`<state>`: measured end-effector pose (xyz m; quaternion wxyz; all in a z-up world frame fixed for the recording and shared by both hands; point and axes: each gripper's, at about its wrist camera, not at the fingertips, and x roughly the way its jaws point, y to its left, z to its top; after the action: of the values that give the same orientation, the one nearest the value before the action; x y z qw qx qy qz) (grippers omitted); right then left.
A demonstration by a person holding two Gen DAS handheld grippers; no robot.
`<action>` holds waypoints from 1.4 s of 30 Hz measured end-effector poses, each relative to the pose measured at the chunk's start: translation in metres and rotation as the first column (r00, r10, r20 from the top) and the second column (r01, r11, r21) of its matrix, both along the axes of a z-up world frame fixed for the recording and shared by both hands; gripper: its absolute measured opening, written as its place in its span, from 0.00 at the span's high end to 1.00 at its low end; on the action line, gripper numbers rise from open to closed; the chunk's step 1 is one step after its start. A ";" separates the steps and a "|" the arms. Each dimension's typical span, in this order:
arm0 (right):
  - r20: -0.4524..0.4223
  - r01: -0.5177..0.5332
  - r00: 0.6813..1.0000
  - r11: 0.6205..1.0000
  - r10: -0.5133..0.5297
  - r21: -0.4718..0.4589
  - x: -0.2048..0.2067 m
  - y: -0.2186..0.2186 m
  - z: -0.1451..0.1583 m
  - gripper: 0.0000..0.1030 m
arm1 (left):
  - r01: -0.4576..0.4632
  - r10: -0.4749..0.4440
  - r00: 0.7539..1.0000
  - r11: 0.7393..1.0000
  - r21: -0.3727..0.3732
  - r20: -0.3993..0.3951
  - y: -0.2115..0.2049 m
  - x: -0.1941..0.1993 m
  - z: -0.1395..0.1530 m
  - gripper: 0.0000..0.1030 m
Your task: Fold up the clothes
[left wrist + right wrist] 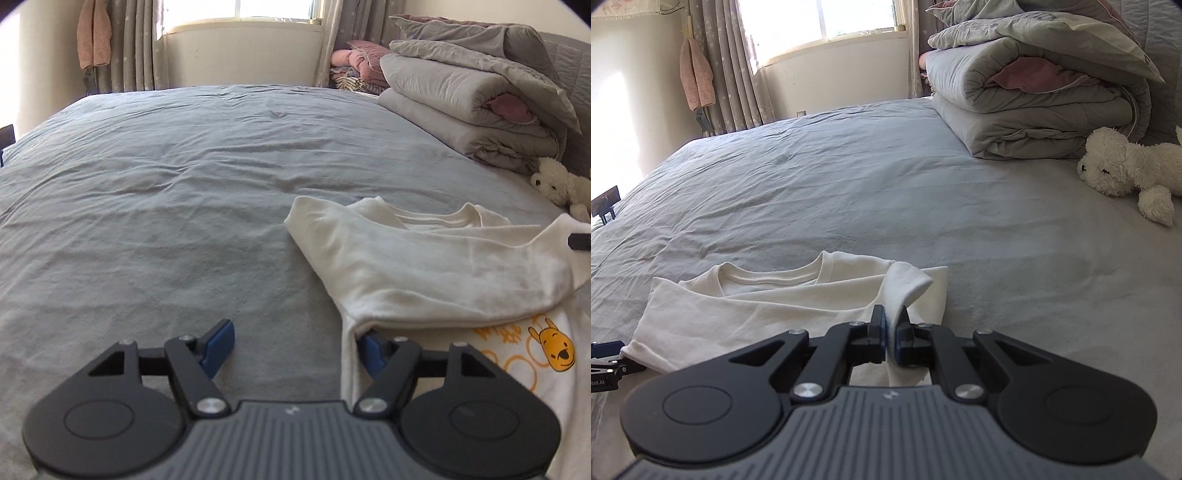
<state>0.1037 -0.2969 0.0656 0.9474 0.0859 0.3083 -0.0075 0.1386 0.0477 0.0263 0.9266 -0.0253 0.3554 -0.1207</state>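
A white T-shirt (424, 258) lies partly folded on the grey bed, its yellow bear print (557, 350) showing at the lower right. My left gripper (295, 349) is open at the shirt's left edge; its right blue pad (371, 350) sits under the folded hem, and the left pad (219, 345) rests over bare sheet. In the right wrist view the same shirt (757, 306) lies collar up, and my right gripper (891, 339) is shut on a raised flap of its fabric. The right gripper's tip (580, 242) shows at the shirt's far right corner.
Folded grey quilts (1034, 99) are stacked at the headboard, with a white plush dog (1126, 170) beside them. The grey bedsheet (184, 166) stretches wide toward the window. The left gripper (605, 354) peeks in at the frame's left edge.
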 end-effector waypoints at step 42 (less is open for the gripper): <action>-0.132 -0.011 0.991 0.983 -0.014 -0.182 0.022 0.014 -0.030 0.93 | 0.089 -0.087 0.985 0.996 0.010 -0.148 0.036 -0.005 0.012 0.42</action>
<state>0.1254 -0.2833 0.0352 0.9286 -0.0016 0.3686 -0.0421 0.1336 0.0839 0.0385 0.8916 -0.0108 0.4248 -0.1565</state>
